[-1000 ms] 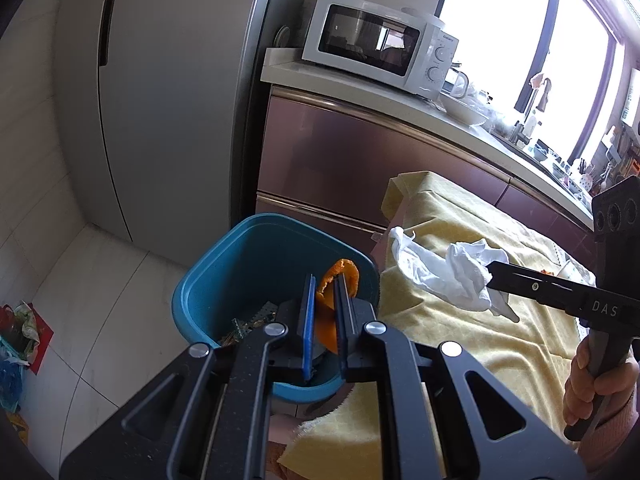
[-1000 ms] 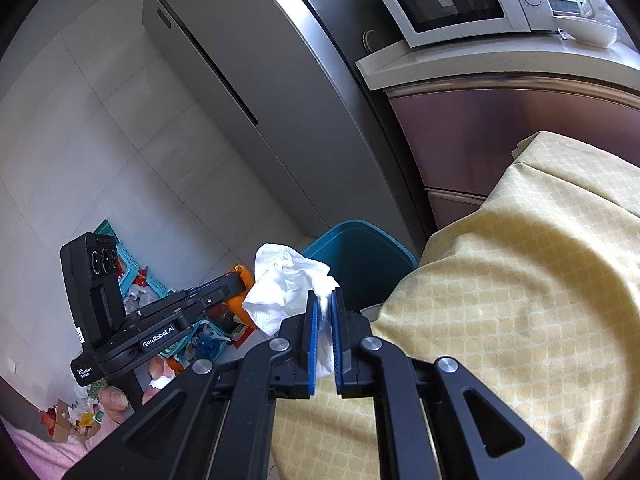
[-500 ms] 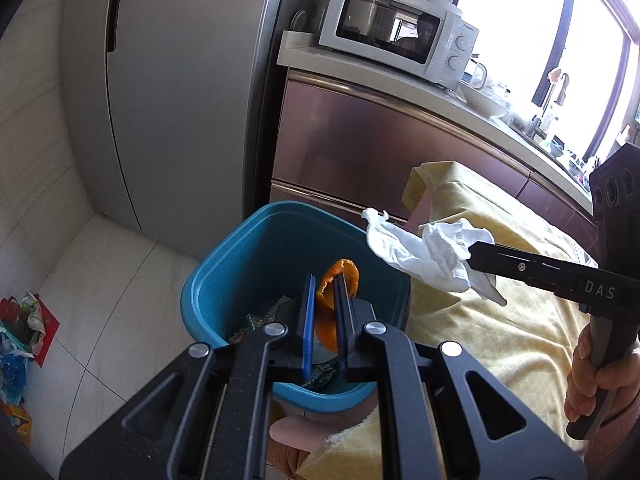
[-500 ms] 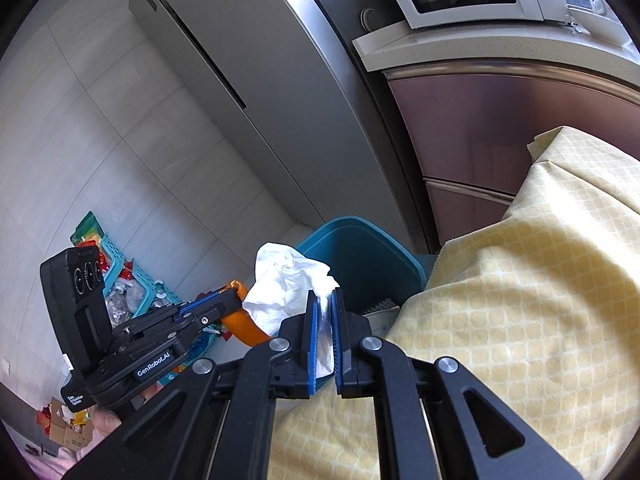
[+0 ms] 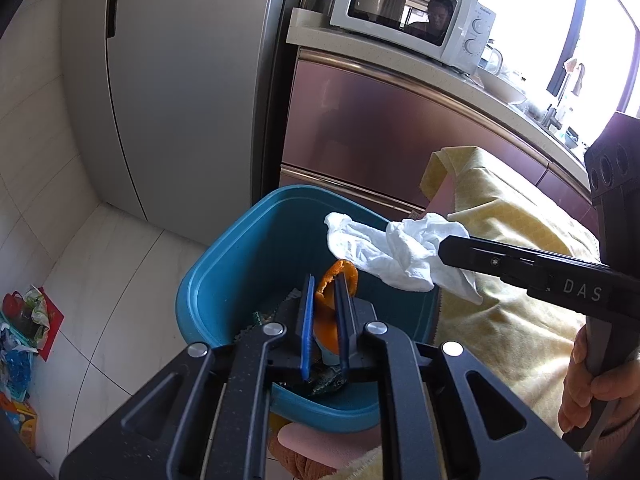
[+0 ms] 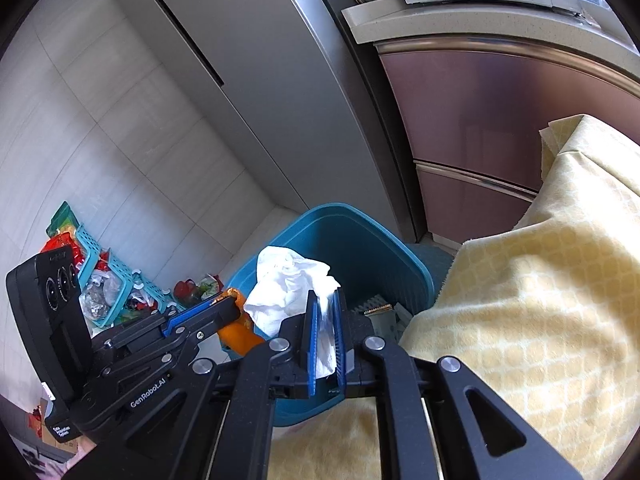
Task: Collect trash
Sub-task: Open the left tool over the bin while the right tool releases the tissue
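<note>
Orange peel [image 5: 326, 312] sits pinched between the blue pads of the left gripper [image 5: 325, 322], held over the open mouth of the teal bin [image 5: 224, 276]. White crumpled tissue [image 5: 396, 254] is clamped in the right gripper [image 6: 323, 336], which reaches in from the right so the tissue hangs above the bin's right rim, just beside the peel. Dark scraps lie at the bottom of the bin. Yellow cloth [image 6: 532, 304] covers the table immediately right of the bin. Far behind stand a grey refrigerator [image 5: 180, 80] and a white microwave [image 5: 412, 12] on the counter.
</note>
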